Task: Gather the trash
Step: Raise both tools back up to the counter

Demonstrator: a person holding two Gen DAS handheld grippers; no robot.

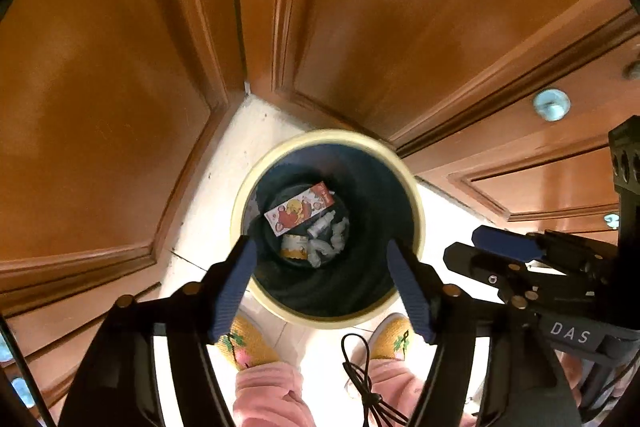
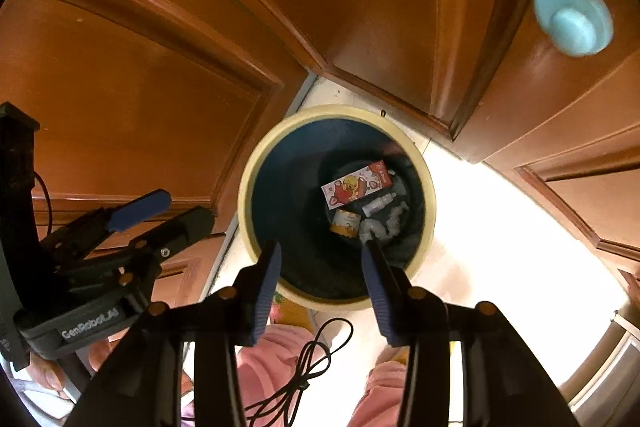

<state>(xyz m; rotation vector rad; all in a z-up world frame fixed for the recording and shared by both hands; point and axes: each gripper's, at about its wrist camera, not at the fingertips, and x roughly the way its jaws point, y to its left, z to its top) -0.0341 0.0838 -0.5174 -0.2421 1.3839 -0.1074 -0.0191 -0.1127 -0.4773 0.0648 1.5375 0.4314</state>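
Trash (image 1: 306, 227) lies in the bin (image 1: 240, 195); we hold the left hand-held gripper (image 1: 320, 259) and right hand-held gripper (image 2: 320, 255) above, both spread, empty.

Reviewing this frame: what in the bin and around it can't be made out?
- Both views: print on the cartoon box and small can is too small.
- Right wrist view: the white scraps are blurred, partly behind the right gripper finger.
- Left wrist view: slippers partly hidden by the left gripper.
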